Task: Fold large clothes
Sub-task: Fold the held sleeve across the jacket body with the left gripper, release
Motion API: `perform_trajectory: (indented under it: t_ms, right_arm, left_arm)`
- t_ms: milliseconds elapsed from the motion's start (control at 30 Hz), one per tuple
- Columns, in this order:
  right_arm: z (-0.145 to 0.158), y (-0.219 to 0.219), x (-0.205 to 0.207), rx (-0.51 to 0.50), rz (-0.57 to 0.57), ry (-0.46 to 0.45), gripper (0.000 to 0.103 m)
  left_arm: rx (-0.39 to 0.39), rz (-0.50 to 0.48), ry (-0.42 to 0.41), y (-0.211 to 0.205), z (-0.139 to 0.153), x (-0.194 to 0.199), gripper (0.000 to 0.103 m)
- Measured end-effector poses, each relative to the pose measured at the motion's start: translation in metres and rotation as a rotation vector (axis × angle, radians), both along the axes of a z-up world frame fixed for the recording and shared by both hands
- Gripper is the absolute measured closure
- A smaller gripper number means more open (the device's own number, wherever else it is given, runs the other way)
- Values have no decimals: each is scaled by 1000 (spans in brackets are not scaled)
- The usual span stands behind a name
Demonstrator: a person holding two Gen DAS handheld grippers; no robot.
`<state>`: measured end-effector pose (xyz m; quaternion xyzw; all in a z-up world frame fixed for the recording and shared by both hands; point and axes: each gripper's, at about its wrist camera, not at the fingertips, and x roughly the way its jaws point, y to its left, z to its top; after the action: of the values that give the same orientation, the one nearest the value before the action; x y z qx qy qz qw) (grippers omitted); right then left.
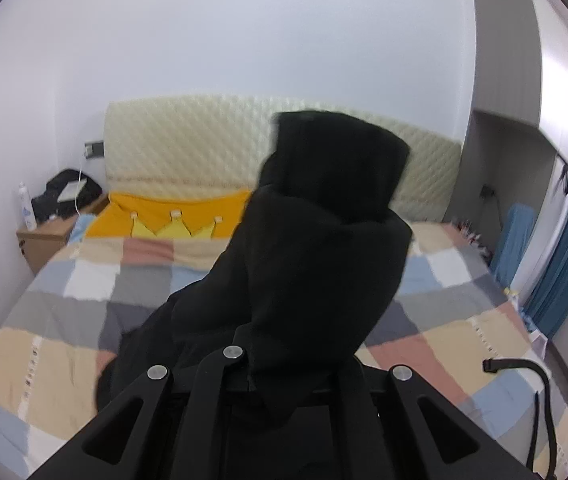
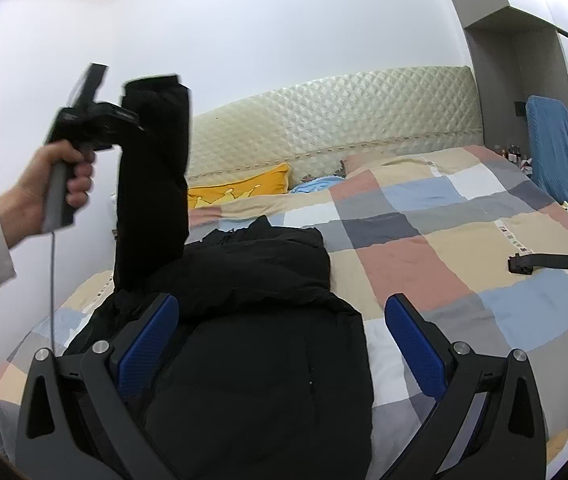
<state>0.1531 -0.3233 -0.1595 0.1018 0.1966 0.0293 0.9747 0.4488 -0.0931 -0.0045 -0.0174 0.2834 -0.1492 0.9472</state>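
Two blue pads (image 2: 146, 346) of the right hand-held gripper (image 2: 280, 344) stand spread wide apart, gripping nothing, just over the black jacket (image 2: 260, 320) lying on the checkered bed cover (image 2: 423, 248). Left of the jacket's body, the left hand-held gripper (image 2: 124, 118) is raised and clenched on the jacket's sleeve (image 2: 152, 176), which hangs upright from it. Beyond the jacket, a yellow pillow (image 2: 240, 192) leans against the quilted headboard (image 2: 323, 120).

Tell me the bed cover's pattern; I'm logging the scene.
Checked patchwork quilt in blue, grey, beige, pink, white; right wrist view.
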Motion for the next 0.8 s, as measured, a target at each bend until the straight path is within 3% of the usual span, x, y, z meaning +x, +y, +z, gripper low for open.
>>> perform_trajectory:
  t_ms: [67,167,400,500,600,700,767,800]
  right_arm:
    - [-2,-6,0,8,-31,-4,0]
    - [-4,-19,2,40,-65,-6,0]
    - [-12,-37,6,108,-99,10,0]
    - [-16,-37,7,72,-135,5,0]
    - [-18,-35,10,48,-138,7,0]
    - [-21,-34,12,41,-135,9,0]
    - [-24,-36,14,54,-130,16,0]
    - [-26,-38,15,60,-132,21,0]
  left_arm:
    - [-36,-7,35,-21,-19,8,97]
    - [-8,-26,45,-55,-46,12,96]
    - [191,-108,64,-142,-143,17,96]
    - [288,-101,49,-168,-181,11,95]
    - [306,-122,73,-183,-211,11,92]
    - [400,-148,73,-196,-242,13,88]
    - [456,-179,68,-205,-262,12,81]
    - [475,-204,79,-208,-271,13,72]
